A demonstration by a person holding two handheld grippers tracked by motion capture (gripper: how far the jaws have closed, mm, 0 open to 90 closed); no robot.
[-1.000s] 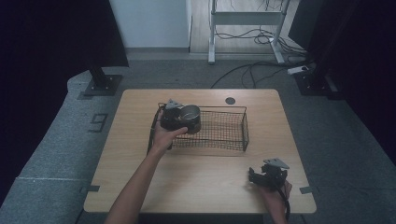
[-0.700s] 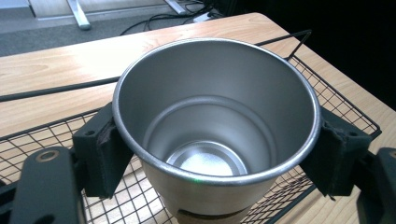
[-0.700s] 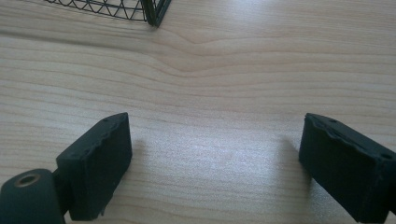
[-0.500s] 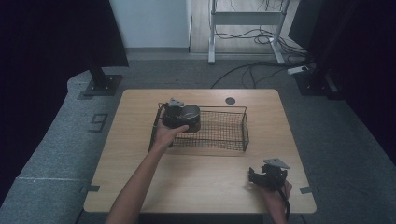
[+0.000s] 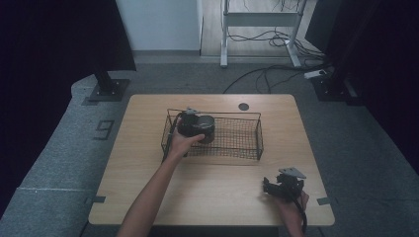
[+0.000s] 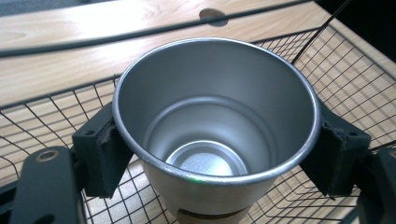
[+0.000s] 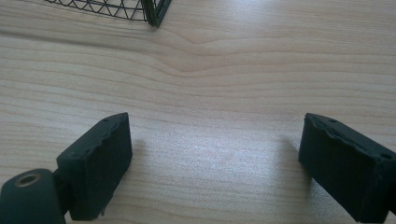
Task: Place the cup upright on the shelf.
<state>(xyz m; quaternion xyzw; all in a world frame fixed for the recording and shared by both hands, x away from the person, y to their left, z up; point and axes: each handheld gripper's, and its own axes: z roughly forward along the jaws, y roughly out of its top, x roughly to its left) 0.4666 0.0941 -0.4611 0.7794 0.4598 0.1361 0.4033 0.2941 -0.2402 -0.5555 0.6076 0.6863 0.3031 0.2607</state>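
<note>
A bare metal cup (image 6: 217, 126) stands upright between the jaws of my left gripper (image 6: 217, 149), which is shut on its sides just under the rim. From above, the cup (image 5: 205, 124) and left gripper (image 5: 191, 126) are inside the left end of a black wire basket (image 5: 247, 143) on the wooden table (image 5: 207, 192). My right gripper (image 5: 282, 186) rests low over the table near the front right corner. In the right gripper view that gripper (image 7: 215, 163) is open, with bare wood between its jaws and a corner of the basket (image 7: 154, 11) at the top.
A dark round grommet (image 5: 243, 106) sits in the table's back edge behind the basket. The basket's right part holds nothing. Cables (image 5: 267, 74) and stand bases (image 5: 106, 89) lie on the grey floor beyond the table.
The left gripper with the cup has shifted slightly within the basket's left end. The right gripper has stayed where it was.
</note>
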